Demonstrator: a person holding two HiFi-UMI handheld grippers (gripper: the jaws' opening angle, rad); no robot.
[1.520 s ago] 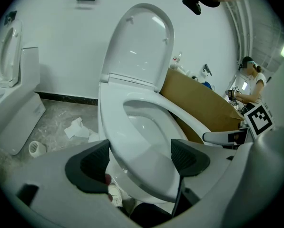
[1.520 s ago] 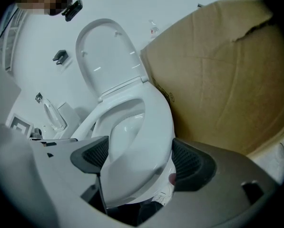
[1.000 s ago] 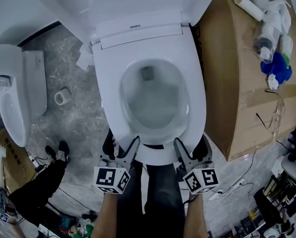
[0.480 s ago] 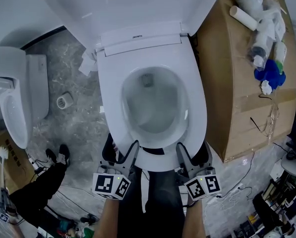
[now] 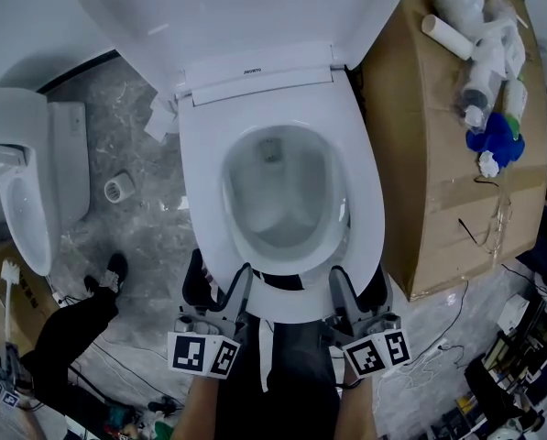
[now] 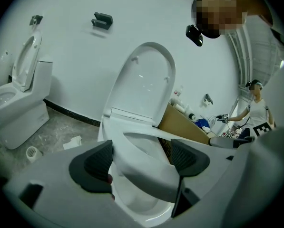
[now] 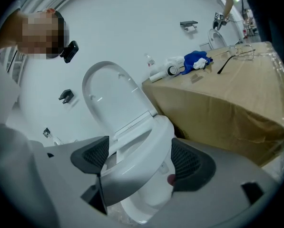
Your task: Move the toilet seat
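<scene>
Both grippers have nudged a little further in at the seat's front since a second ago. Head view: left gripper (image 5: 223,284) and right gripper (image 5: 355,287) straddle the front edge of the toilet seat (image 5: 200,181); lid (image 5: 255,7) up. Left gripper view: jaws wide apart, seat rim (image 6: 146,156) between them, unclamped. Right gripper view: same, rim (image 7: 142,160) between spread jaws. Step looks like taking hold; next, close and lift.

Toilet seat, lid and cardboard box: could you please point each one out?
toilet seat (image 5: 365,200), head view, right side of the ring.
lid (image 6: 144,84), left gripper view, middle of its upright face.
cardboard box (image 5: 429,154), head view, bare top.
</scene>
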